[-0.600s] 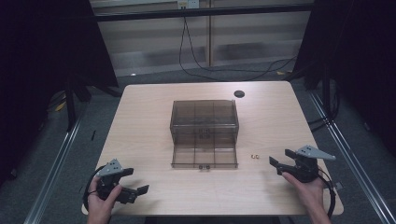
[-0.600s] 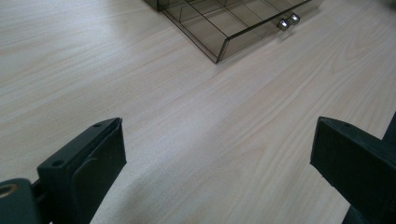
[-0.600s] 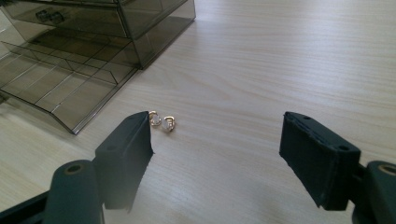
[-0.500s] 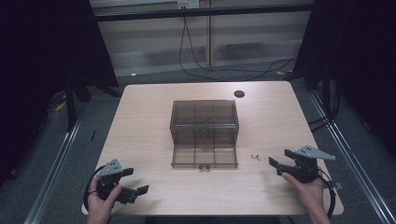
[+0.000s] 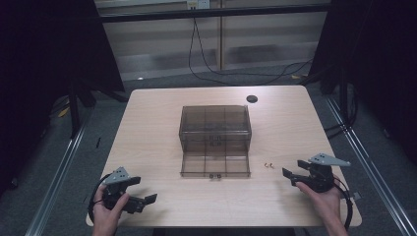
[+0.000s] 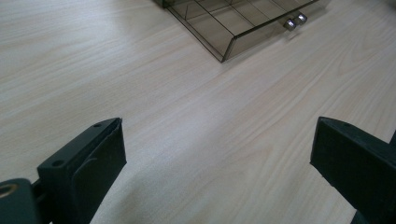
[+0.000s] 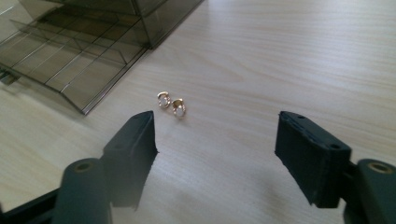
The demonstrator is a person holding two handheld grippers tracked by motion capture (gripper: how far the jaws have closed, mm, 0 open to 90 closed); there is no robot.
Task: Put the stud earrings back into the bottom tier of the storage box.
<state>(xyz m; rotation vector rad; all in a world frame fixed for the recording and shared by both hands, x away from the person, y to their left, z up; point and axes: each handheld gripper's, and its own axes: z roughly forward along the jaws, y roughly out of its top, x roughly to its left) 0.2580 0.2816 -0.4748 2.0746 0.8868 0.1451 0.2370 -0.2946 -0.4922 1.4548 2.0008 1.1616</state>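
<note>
The right gripper (image 7: 215, 154) has its fingers (image 7: 133, 149) spread wide with nothing between them, hovering low over the counter (image 7: 289, 60). Just ahead of the fingertips lie two small gold earrings (image 7: 171, 104) with pale stones, touching or nearly so, flat on the wood. Seen from the high view, they rest near the front right corner of the pulled-out drawer (image 5: 215, 165) of the smoky transparent organizer box (image 5: 215, 127).

The left gripper (image 6: 215, 158) likewise has its fingers wide and empty, near the front left of the counter, well apart from the drawer.

Probable failure modes:

- The earrings are tiny and low — broad pads closing at counter level are likely to pinch beside them or skid them away.
- With the pair this close together, a single closure may catch one and flick the other off toward the counter edge.
- A weak pinch on rounded metal could let the piece slip out during transfer, dropping it outside the intended compartment.
- The drawer appears light; contact from a finger may push it or shift the whole box.
</note>
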